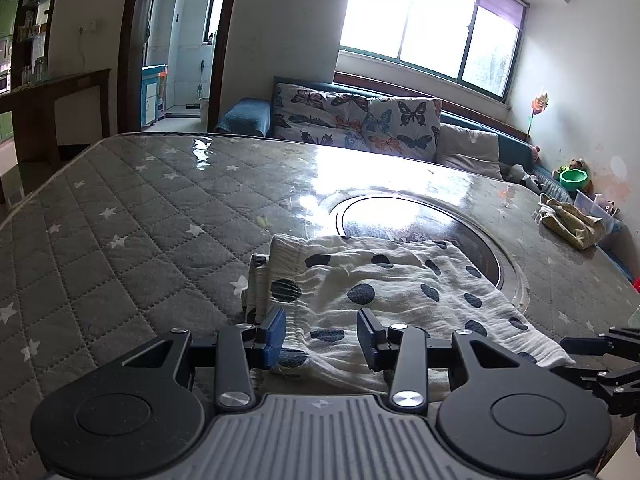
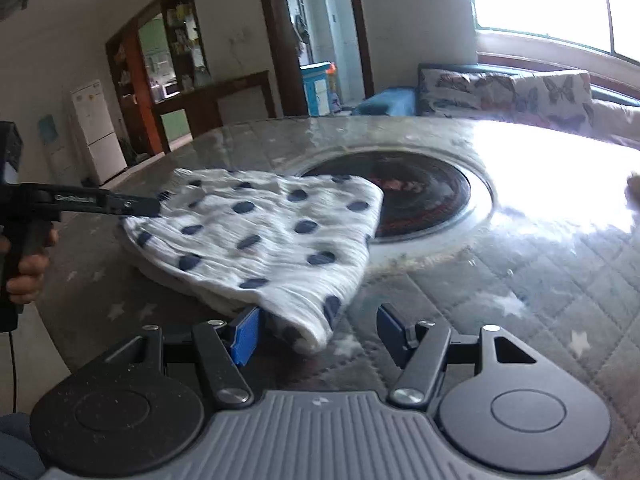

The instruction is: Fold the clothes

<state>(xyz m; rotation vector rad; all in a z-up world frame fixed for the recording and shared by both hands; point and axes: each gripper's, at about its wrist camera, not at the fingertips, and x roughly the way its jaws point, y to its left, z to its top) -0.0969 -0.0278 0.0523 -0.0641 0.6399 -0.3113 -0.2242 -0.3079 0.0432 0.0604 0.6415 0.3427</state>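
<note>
A green bowl (image 1: pixel 575 179) sat far off by the wall, with small toys beside it; what it held I couldn't tell. Near it a clear box (image 1: pixel 592 206) stood behind a crumpled tan bag (image 1: pixel 573 222) on the table's (image 1: pixel 120 216) far edge. White lettering ran along the arm of my left tongs in the right view, too blurred to read.

The garment (image 1: pixel 384 292) was white, crinkled cloth with dark blue dots, folded into a thick pad with a gathered band showing at its left side. It lay on the quilted, star-printed table under a glossy cover, partly overlapping the round dark inset (image 1: pixel 416 224) in the middle.

My left tongs (image 1: pixel 320 340) stood wide open over the cloth's near edge, blue pads apart, gripping nothing. My right tongs (image 2: pixel 316 334) were open too, the cloth's near corner (image 2: pixel 308 328) lying loose between the pads, beside the left one; whether it touched was unclear.
</note>
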